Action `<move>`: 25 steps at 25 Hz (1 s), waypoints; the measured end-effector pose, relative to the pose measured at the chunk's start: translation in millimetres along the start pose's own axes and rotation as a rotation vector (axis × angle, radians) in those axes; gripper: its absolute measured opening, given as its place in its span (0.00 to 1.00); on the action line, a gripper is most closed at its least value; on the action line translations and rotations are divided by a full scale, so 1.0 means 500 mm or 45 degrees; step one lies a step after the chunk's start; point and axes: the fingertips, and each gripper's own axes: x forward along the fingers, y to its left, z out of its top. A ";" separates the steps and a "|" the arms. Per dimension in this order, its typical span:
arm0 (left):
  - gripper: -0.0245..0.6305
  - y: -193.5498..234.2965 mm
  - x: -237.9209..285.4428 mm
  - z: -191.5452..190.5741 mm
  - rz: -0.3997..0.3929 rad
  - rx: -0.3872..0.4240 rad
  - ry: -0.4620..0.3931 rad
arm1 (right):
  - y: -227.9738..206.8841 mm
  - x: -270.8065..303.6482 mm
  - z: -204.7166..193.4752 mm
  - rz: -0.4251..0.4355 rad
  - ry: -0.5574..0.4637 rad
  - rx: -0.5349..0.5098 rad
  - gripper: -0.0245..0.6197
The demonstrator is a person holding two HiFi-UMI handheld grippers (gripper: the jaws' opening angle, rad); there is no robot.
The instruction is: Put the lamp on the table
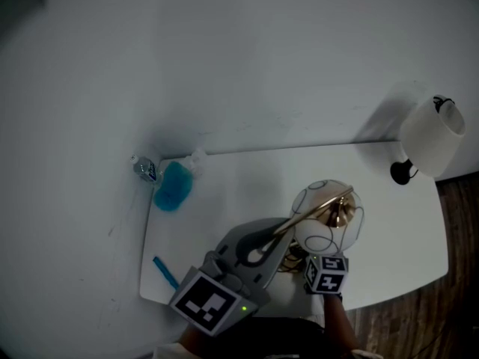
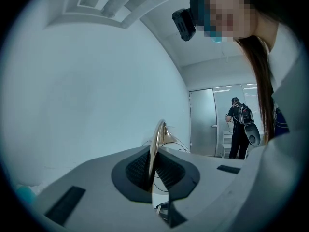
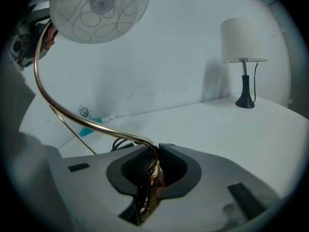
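The lamp has a round white glass shade (image 1: 329, 214) with looped line patterns and a thin curved gold stem (image 1: 310, 212). It hangs low over the white table (image 1: 247, 174), held by both grippers. My left gripper (image 1: 258, 254) is shut on the gold stem (image 2: 155, 153), which runs up between its pads. My right gripper (image 1: 314, 259) sits under the shade and is shut on the lower stem (image 3: 153, 166). From there the stem arcs up left to the shade (image 3: 99, 6). The lamp's foot is hidden.
A second lamp with a white drum shade (image 1: 432, 134) and black foot (image 1: 404, 173) stands at the table's far right corner. A blue cloth-like thing (image 1: 174, 187) and a small bottle (image 1: 144, 169) lie at the far left corner, a blue pen (image 1: 165, 271) at the near left edge. A person (image 2: 240, 124) stands far off by a door.
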 end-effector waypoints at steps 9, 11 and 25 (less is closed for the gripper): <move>0.05 -0.009 0.000 0.000 -0.014 0.010 0.017 | -0.003 -0.001 -0.002 -0.002 -0.002 0.006 0.11; 0.05 -0.010 -0.002 -0.002 -0.014 0.013 0.019 | -0.003 -0.002 -0.003 -0.004 -0.006 0.005 0.11; 0.09 -0.003 -0.007 -0.003 0.020 0.007 0.028 | 0.000 0.000 -0.005 0.009 -0.019 -0.021 0.12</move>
